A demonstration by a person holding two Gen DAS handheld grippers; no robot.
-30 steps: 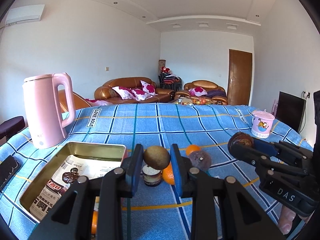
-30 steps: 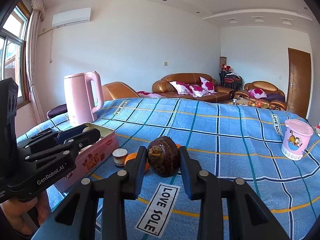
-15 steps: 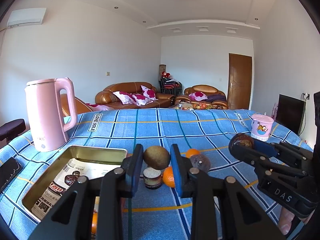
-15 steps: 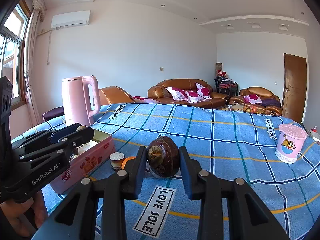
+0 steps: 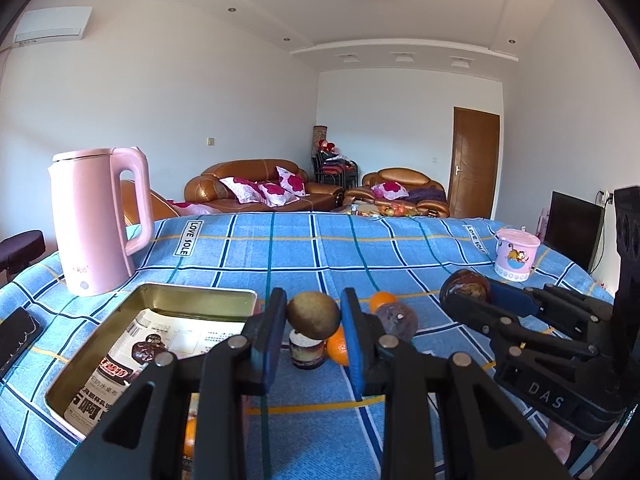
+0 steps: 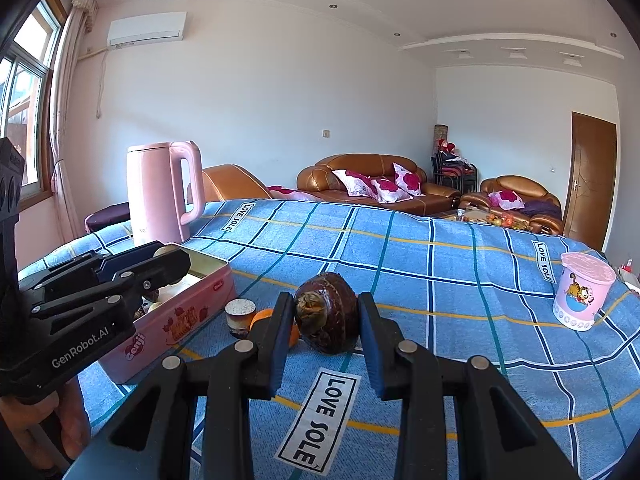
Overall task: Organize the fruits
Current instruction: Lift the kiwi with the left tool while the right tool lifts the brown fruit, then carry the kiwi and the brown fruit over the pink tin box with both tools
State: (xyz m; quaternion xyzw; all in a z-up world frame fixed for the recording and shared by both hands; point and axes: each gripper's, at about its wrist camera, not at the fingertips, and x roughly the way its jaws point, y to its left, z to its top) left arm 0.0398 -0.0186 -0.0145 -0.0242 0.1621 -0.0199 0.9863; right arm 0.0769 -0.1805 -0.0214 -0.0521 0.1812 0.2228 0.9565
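Bright daylight fills the room, coming from the window (image 6: 24, 92) at the left of the right wrist view. Both views are sharp, with no motion blur. Fisheye distortion bends walls and ceiling lines, and dark vignetting fills the corners. Shadows on the blue checked cloth (image 5: 360, 248) are soft.

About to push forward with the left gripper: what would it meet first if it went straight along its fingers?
Probably the small jar and the orange beside it on the tablecloth, just past the kiwi held by the left gripper. Depth is uncertain.
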